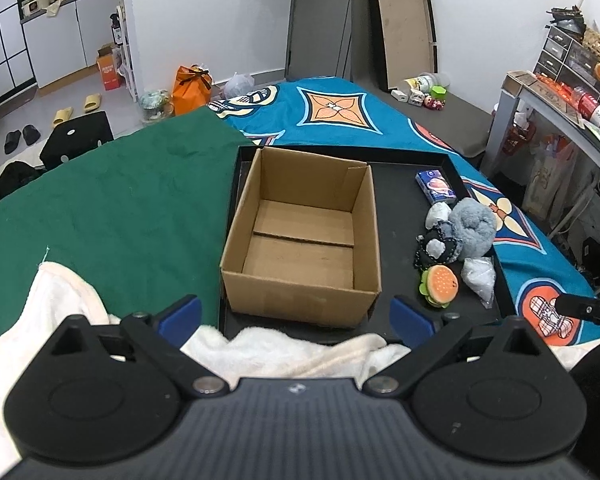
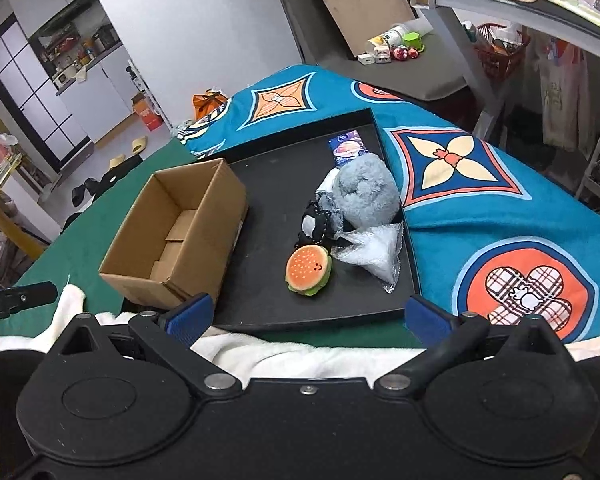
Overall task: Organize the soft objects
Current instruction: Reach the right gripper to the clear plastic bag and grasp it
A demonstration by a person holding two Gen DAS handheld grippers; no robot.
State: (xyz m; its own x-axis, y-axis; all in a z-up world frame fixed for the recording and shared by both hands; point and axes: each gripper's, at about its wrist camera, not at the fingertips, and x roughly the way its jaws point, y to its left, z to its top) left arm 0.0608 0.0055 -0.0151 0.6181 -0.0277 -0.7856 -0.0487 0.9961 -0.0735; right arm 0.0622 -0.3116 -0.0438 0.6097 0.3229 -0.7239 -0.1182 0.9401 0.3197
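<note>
An empty cardboard box [image 1: 304, 236] [image 2: 180, 232] stands at the left end of a black tray [image 1: 400, 200] [image 2: 276, 184]. To its right in the tray lie a burger plush [image 1: 440, 286] [image 2: 309, 270], a grey fluffy plush [image 1: 472, 226] [image 2: 366, 190], a small black-and-white plush [image 1: 436, 248] [image 2: 314, 224], a clear bag of white stuffing [image 1: 479, 278] [image 2: 374, 250] and a blue tissue pack [image 1: 436, 188] [image 2: 348, 148]. My left gripper [image 1: 296, 314] is open in front of the box. My right gripper [image 2: 308, 314] is open in front of the tray's near edge, holding nothing.
A white towel [image 1: 56, 308] [image 2: 300, 354] lies under both grippers at the near edge. The tray rests on a green cloth [image 1: 112, 200] and a blue patterned blanket [image 1: 332, 120] [image 2: 480, 184]. A shelf table [image 2: 520, 0] stands right; a flat box lid [image 1: 408, 28] leans on the wall.
</note>
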